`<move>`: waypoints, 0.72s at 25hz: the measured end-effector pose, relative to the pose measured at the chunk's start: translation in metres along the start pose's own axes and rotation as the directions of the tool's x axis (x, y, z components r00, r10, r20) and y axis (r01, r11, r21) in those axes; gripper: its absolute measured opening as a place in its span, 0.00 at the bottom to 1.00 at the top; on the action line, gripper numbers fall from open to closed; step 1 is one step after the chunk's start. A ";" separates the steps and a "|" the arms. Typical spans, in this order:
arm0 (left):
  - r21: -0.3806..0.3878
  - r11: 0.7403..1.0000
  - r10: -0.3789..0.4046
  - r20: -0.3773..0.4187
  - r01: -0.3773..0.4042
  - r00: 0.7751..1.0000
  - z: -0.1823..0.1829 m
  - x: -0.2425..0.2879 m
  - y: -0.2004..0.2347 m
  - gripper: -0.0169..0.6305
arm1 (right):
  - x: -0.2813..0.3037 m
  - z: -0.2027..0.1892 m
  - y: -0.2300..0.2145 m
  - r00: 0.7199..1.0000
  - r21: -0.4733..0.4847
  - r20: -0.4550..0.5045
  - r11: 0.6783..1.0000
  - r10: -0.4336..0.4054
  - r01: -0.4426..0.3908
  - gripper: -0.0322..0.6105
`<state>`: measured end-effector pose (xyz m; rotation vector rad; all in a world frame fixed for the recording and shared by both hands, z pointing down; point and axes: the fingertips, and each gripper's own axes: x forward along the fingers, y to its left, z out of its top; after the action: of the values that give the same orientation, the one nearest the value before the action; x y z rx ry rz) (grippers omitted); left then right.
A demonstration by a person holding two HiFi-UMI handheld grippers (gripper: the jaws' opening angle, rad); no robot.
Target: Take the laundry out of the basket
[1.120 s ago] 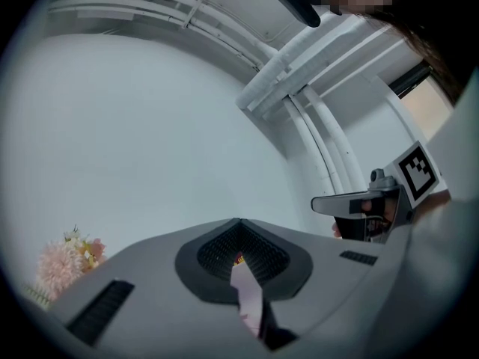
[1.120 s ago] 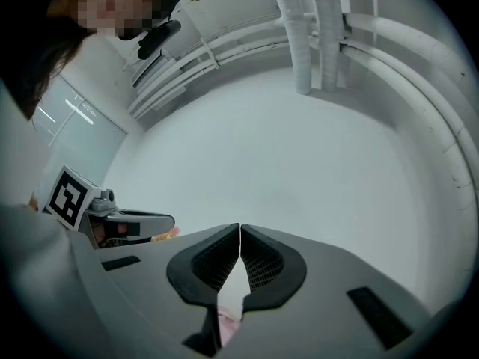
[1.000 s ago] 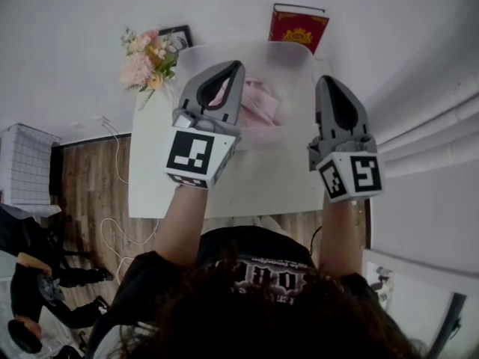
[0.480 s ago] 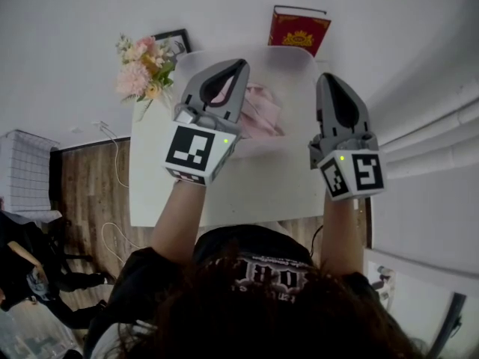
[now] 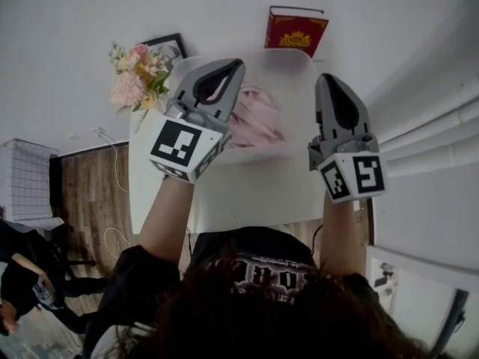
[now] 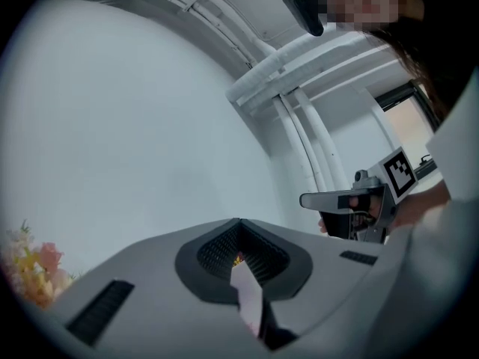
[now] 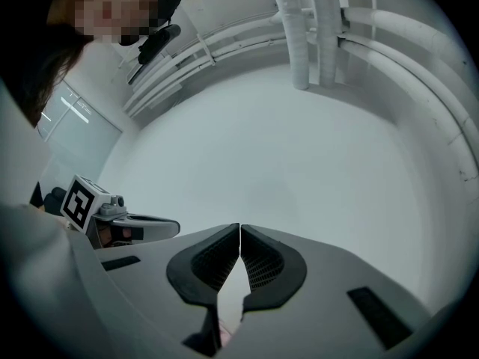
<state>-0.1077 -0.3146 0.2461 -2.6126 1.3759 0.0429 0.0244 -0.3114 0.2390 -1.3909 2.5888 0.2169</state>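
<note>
A translucent white basket (image 5: pixel 301 60) stands at the far end of the white table (image 5: pixel 254 193), with pink laundry (image 5: pixel 256 118) lying inside it. My left gripper (image 5: pixel 238 63) is held up in the air over the basket's left half, shut, with nothing between its jaws. To the right of the basket hangs my right gripper (image 5: pixel 327 78), also shut and empty. In the left gripper view the left gripper (image 6: pixel 238 221) points at the bare wall, with the right gripper (image 6: pixel 304 199) beside it. The right gripper view shows the right gripper (image 7: pixel 239 226) closed tip to tip and the left gripper (image 7: pixel 177 229) at its left.
A bunch of pink and yellow flowers (image 5: pixel 135 81) and a dark picture frame (image 5: pixel 166 45) stand at the table's far left. A red book (image 5: pixel 296 27) leans on the wall behind the basket. White pipes (image 5: pixel 438 122) run along the right wall. Cables (image 5: pixel 112 234) lie on the wood floor at left.
My left hand has swung a little to the left, its marker cube shifting leftward while its tips stay over the basket. The right gripper has hardly moved.
</note>
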 end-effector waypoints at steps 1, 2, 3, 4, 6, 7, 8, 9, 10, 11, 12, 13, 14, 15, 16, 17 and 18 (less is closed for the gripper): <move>0.007 1.000 -0.017 0.001 0.017 1.000 -0.001 0.002 0.000 0.03 | 0.000 -0.001 -0.001 1.000 0.001 -0.002 1.000 -0.002 0.002 0.09; 0.015 0.999 -0.038 -0.002 0.038 0.999 -0.002 0.004 -0.001 0.03 | 0.000 -0.002 -0.002 1.000 0.002 -0.004 1.000 -0.005 0.005 0.09; 0.023 0.998 -0.061 -0.010 0.061 0.998 -0.003 0.005 -0.003 0.03 | 0.000 -0.002 -0.003 1.000 0.004 -0.005 1.000 -0.008 0.008 0.09; 0.032 0.996 -0.085 -0.019 0.086 0.996 -0.005 0.007 -0.006 0.03 | 0.000 -0.003 -0.004 1.000 0.005 -0.006 1.000 -0.010 0.010 0.09; 0.047 0.989 -0.139 -0.033 0.141 0.990 -0.010 0.008 -0.012 0.03 | 0.000 -0.002 -0.006 1.000 0.005 -0.006 1.000 -0.013 0.013 0.09; 0.053 0.984 -0.167 -0.043 0.170 0.985 -0.012 0.009 -0.016 0.05 | 0.000 -0.002 -0.006 1.000 0.004 -0.006 1.000 -0.014 0.014 0.09; 0.059 0.979 -0.193 -0.055 0.196 0.980 -0.015 0.010 -0.019 0.07 | 0.000 -0.003 -0.007 1.000 0.005 -0.007 1.000 -0.014 0.014 0.09; 0.066 0.973 -0.216 -0.067 0.221 0.974 -0.018 0.010 -0.021 0.10 | 0.001 -0.003 -0.008 1.000 0.005 -0.008 1.000 -0.015 0.015 0.09; 0.075 0.967 -0.239 -0.081 0.245 0.968 -0.021 0.011 -0.023 0.11 | 0.001 -0.003 -0.008 1.000 0.006 -0.010 1.000 -0.015 0.015 0.09; 0.085 0.959 -0.261 -0.096 0.269 0.961 -0.025 0.012 -0.025 0.12 | 0.002 -0.004 -0.009 1.000 0.006 -0.012 1.000 -0.016 0.016 0.09; 0.094 0.951 -0.283 -0.111 0.294 0.953 -0.029 0.013 -0.027 0.14 | 0.002 -0.004 -0.009 1.000 0.006 -0.013 1.000 -0.017 0.017 0.09; 0.101 0.942 -0.307 -0.124 0.320 0.944 -0.033 0.014 -0.029 0.15 | 0.002 -0.004 -0.010 1.000 0.005 -0.014 1.000 -0.018 0.018 0.09; 0.105 0.933 -0.331 -0.137 0.346 0.934 -0.038 0.014 -0.031 0.18 | 0.002 -0.004 -0.011 1.000 0.005 -0.014 1.000 -0.018 0.019 0.09; 0.104 0.922 -0.355 -0.153 0.373 0.922 -0.043 0.014 -0.032 0.21 | 0.002 -0.004 -0.011 1.000 0.005 -0.015 1.000 -0.019 0.019 0.09; 0.098 0.911 -0.380 -0.171 0.400 0.909 -0.049 0.014 -0.034 0.25 | 0.002 -0.004 -0.012 1.000 0.006 -0.016 1.000 -0.019 0.019 0.09; 0.088 0.900 -0.405 -0.191 0.426 0.894 -0.054 0.015 -0.037 0.28 | 0.002 -0.005 -0.012 1.000 0.008 -0.016 1.000 -0.019 0.019 0.09; 0.076 0.889 -0.428 -0.211 0.451 0.879 -0.060 0.015 -0.039 0.33 | 0.002 -0.005 -0.013 1.000 0.009 -0.017 1.000 -0.019 0.019 0.09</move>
<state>-0.0712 -0.3159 0.3094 -2.8090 0.7615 -0.3516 0.0339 -0.3214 0.2429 -1.4203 2.5858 0.1911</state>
